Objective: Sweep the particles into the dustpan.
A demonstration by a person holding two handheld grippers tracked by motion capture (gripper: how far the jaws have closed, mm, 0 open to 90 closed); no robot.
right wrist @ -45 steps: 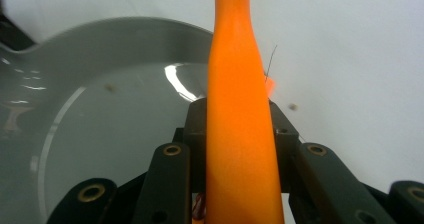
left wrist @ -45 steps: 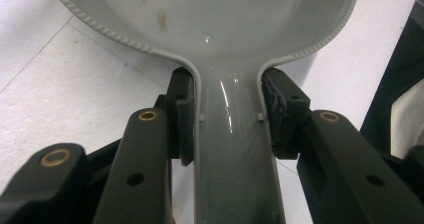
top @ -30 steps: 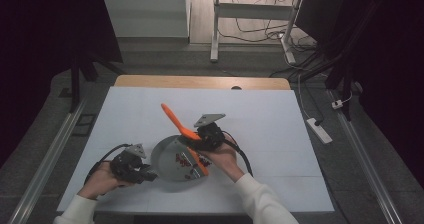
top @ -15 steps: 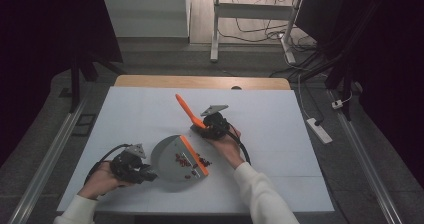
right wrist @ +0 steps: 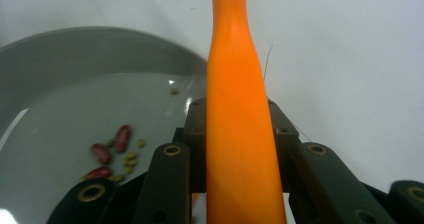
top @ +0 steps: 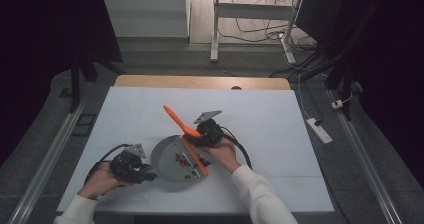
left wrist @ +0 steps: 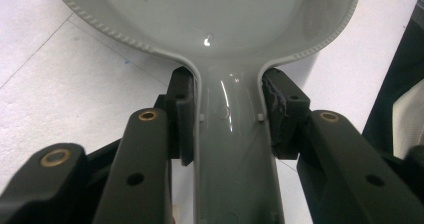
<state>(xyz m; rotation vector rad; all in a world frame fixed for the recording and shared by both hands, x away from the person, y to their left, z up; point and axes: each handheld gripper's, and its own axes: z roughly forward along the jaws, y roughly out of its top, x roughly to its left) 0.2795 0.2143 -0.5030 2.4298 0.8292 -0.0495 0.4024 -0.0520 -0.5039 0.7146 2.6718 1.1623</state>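
Observation:
A grey pan (top: 167, 160) with an orange strip (top: 196, 158) along its right edge lies on the white table. Its grey handle (left wrist: 232, 154) sits between the jaws of my left gripper (top: 139, 172), which is shut on it, at the pan's near left. A few red beans (top: 181, 159) and small yellowish bits (right wrist: 131, 160) lie in the pan (right wrist: 60, 69). My right gripper (top: 206, 132) hangs just over the pan's far right edge, shut on an orange tool handle (top: 176, 118) that points up and to the left. The tool's other end is hidden by the hand.
The white tabletop (top: 270, 134) stretches wide to the right and toward the far side. A wooden strip (top: 200, 82) marks its far edge. A white power strip (top: 318, 130) lies on the floor at the right. Metal rails run along both sides.
The right gripper, holding the orange tool, had swung slightly up and right of the pan. It has now come back left and lower to the pan's orange edge. The left gripper has not moved.

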